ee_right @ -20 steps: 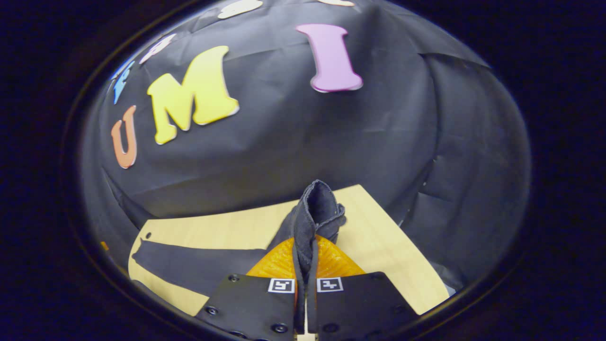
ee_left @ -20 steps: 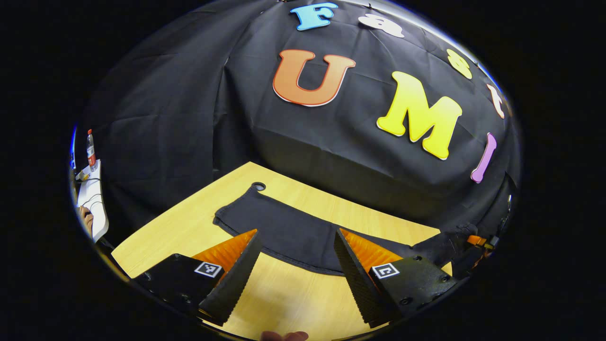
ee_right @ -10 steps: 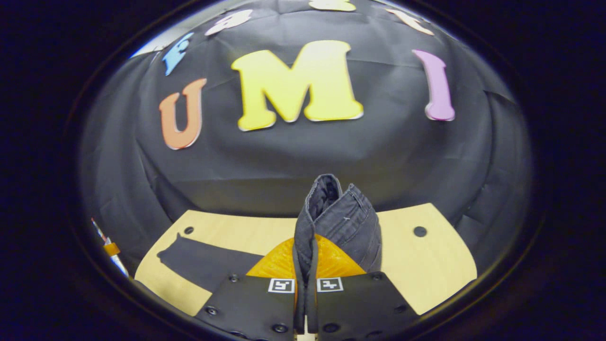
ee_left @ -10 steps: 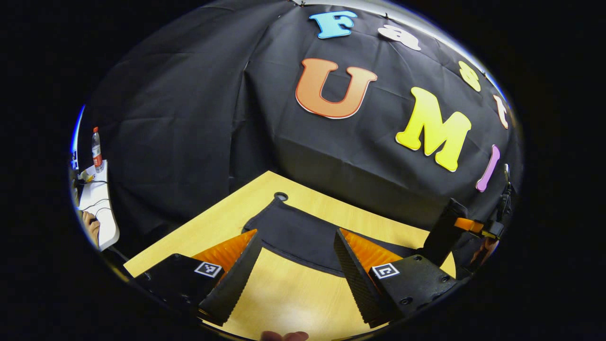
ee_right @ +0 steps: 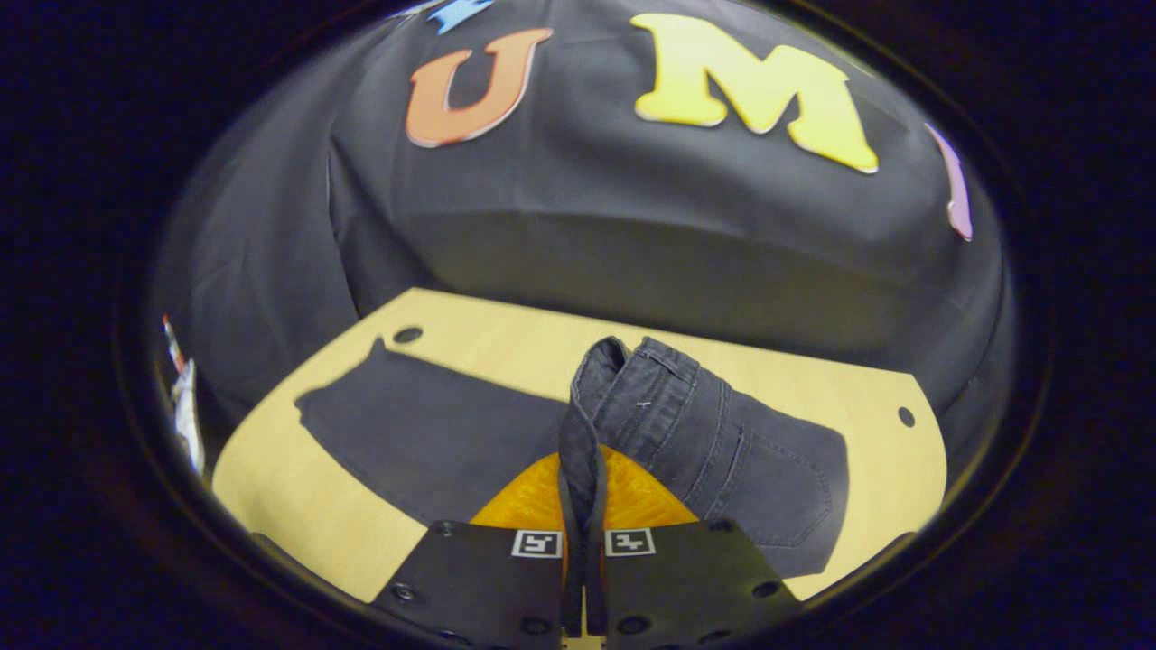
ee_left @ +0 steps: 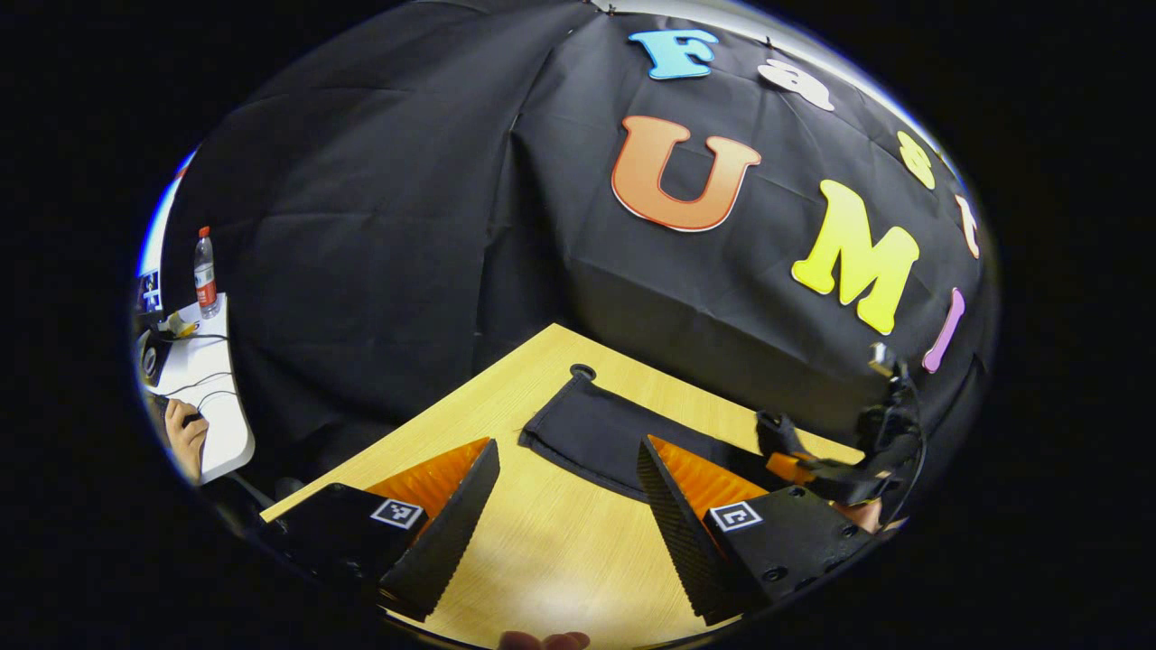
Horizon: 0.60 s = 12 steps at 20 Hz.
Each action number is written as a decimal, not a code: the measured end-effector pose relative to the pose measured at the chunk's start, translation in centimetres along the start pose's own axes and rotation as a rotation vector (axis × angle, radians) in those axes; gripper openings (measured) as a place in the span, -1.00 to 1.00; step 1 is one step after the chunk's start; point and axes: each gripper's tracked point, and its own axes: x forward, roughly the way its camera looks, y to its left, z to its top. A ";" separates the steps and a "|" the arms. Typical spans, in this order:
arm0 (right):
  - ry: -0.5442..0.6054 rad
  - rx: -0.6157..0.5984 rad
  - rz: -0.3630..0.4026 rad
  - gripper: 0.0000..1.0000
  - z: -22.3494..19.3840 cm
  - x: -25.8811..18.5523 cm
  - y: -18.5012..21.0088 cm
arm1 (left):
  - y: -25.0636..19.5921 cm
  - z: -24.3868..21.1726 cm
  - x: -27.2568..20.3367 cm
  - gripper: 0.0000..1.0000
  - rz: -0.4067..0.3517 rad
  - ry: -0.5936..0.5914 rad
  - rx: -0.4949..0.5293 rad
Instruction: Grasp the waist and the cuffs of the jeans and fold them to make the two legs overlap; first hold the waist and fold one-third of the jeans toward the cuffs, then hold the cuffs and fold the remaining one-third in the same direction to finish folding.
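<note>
One fold at most is under way — the jeans (ee_right: 722, 442) lie on the surface (ee_right: 298, 506), their waist pinched and lifted by the right hand-held gripper (ee_right: 582, 506); the left hand-held gripper (ee_left: 564, 506) is held wide, empty.

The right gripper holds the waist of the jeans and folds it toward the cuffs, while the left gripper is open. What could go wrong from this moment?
1. The right gripper pinches only a narrow edge of the waist, so the heavy denim may slip out.
2. The left gripper hovers open over the table, pinning nothing, so the jeans may drag and the overlapped legs may shift.
3. The fold may land crooked.
</note>
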 end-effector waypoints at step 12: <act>0.051 -0.091 0.083 0.01 -2.5 0.6 3.3 | 1.5 -1.1 0.3 0.98 -0.040 0.010 -0.042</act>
